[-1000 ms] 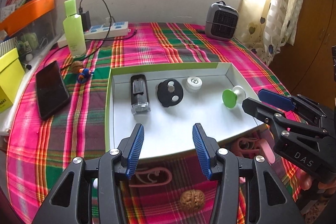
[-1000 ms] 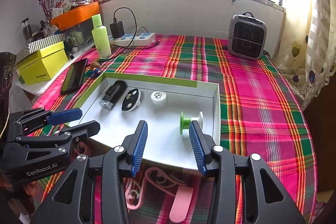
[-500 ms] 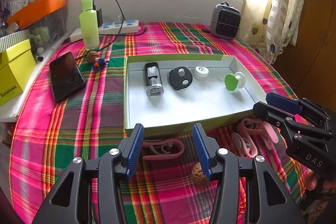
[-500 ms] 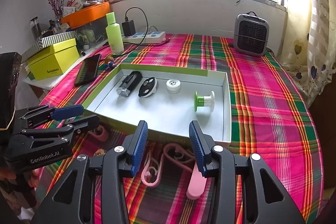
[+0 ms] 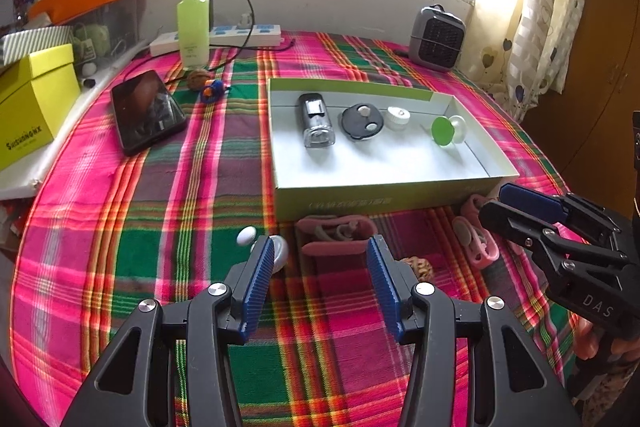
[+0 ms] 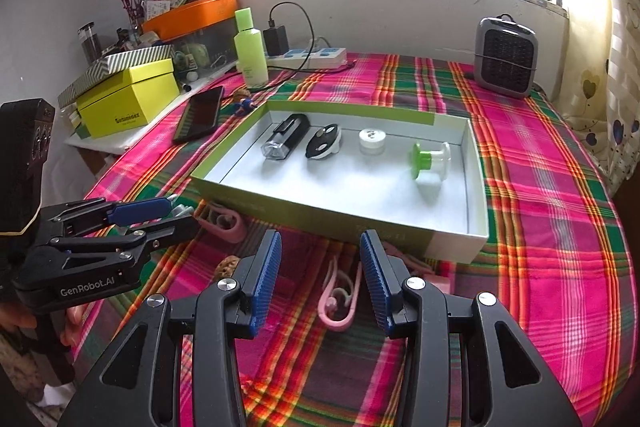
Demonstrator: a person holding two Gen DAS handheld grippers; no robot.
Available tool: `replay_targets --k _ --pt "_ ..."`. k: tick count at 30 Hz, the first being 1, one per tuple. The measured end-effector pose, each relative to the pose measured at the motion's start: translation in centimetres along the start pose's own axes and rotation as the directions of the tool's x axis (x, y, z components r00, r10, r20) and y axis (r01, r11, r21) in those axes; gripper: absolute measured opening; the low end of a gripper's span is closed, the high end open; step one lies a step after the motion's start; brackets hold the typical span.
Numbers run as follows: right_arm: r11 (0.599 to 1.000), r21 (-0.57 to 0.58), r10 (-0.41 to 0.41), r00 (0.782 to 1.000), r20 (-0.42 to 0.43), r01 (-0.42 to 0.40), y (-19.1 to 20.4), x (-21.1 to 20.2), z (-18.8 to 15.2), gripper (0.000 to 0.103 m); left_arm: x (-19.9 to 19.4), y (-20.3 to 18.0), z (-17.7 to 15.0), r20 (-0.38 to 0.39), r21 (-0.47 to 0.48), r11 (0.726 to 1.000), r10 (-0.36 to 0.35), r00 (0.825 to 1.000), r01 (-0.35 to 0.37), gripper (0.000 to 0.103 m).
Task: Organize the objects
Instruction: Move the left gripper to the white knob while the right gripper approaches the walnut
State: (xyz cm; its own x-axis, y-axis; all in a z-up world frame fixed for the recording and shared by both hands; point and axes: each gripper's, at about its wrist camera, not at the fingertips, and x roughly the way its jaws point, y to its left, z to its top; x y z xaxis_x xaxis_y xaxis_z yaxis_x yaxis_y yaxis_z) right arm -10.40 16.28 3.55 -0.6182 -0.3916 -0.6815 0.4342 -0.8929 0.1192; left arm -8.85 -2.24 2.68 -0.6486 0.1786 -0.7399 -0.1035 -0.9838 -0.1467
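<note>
Both tongs have drawn back from over the tray (image 5: pixel 384 201) to the pink clips (image 6: pixel 340 301) and walnut (image 5: pixel 418 265) on the tabletop before it; left tongs (image 5: pixel 320 259) and right tongs (image 6: pixel 320 253) gape half-wide, empty; picking likely comes next.

Woven plaid tablecloth (image 5: pixel 200 211); matt cardboard tray (image 5: pixel 384 201); glossy phone (image 5: pixel 146 109).

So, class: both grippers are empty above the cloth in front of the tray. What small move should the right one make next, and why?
Probably lower the open right gripper onto the pink clip lying loose between its fingers, outside the tray.
</note>
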Motion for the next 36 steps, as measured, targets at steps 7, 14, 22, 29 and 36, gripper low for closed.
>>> replay_targets --k 7,14,22,29,36 --pt "0.998 -0.043 0.054 0.998 -0.036 -0.055 1.6 0.8 -0.5 0.043 0.4 1.3 -0.6 -0.024 -0.029 0.999 0.014 1.0 -0.014 0.047" --pt "0.992 -0.071 0.102 0.992 -0.076 -0.107 3.1 1.9 -1.1 0.043 1.2 2.4 -0.8 -0.037 -0.048 0.998 0.032 0.999 -0.034 0.048" --pt "0.988 -0.079 0.12 0.986 -0.119 -0.13 3.9 2.8 -1.4 0.043 1.8 2.8 -0.6 -0.041 -0.045 0.998 0.036 0.999 -0.037 0.048" --pt "0.987 -0.099 0.11 0.984 -0.143 -0.125 4.4 3.6 -1.5 0.043 1.9 2.9 -0.6 -0.035 -0.042 0.998 0.038 0.999 -0.04 0.047" --pt "0.988 -0.108 0.094 0.983 -0.16 -0.112 4.7 4.0 -1.6 0.043 2.0 3.1 -0.3 -0.028 -0.042 0.998 0.05 0.998 -0.051 0.038"
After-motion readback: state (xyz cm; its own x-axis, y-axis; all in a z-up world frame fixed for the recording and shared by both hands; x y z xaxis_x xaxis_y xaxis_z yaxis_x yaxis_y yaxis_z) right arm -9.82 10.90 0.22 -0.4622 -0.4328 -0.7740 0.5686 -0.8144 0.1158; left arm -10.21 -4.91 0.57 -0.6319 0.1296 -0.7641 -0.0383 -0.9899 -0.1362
